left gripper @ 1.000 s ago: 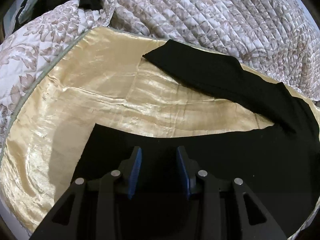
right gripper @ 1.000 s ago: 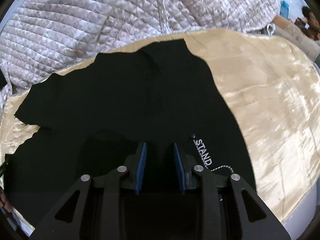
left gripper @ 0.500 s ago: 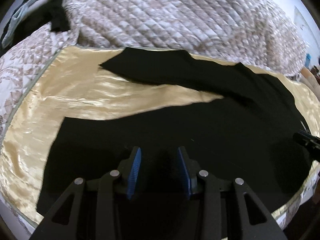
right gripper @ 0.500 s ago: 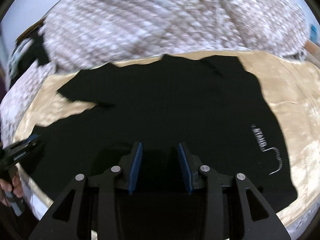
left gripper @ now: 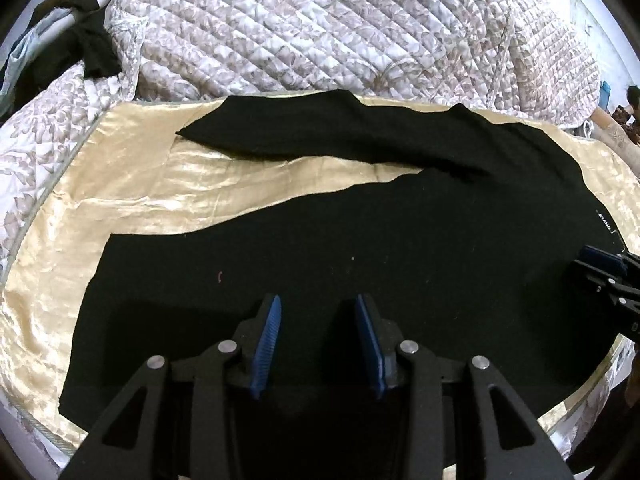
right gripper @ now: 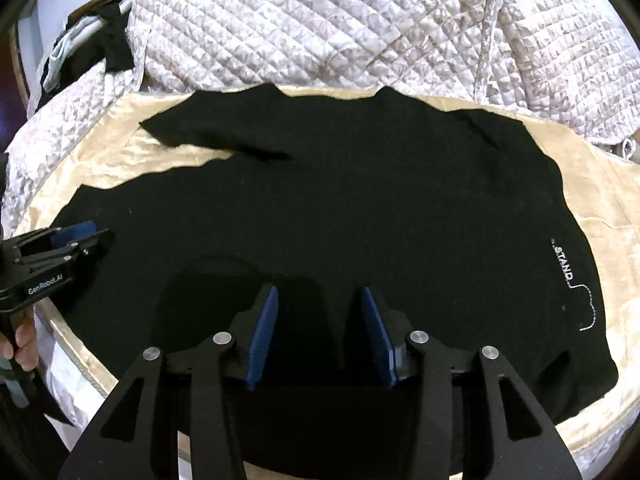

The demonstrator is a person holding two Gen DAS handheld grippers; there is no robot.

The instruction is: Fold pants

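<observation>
Black pants (left gripper: 400, 232) lie spread flat on a cream satin sheet (left gripper: 132, 168), legs pointing left, the far leg (left gripper: 300, 136) angled away from the near one. They also show in the right wrist view (right gripper: 360, 200), with white "STAND" lettering (right gripper: 562, 264) near the waist at the right. My left gripper (left gripper: 318, 340) is open and empty, above the near leg. My right gripper (right gripper: 318, 332) is open and empty, above the seat area. Each gripper shows in the other's view: the right one (left gripper: 604, 276), the left one (right gripper: 60, 248).
A quilted floral bedspread (left gripper: 340, 32) is bunched along the far side of the sheet. Dark clothing (left gripper: 92, 48) lies at the far left corner. The bed's near edge (right gripper: 80, 364) runs just below the pants.
Both grippers have pulled back and up from the pants, so more of the garment shows. The right gripper's jaws stand wider than a second ago. The pants lie unmoved.
</observation>
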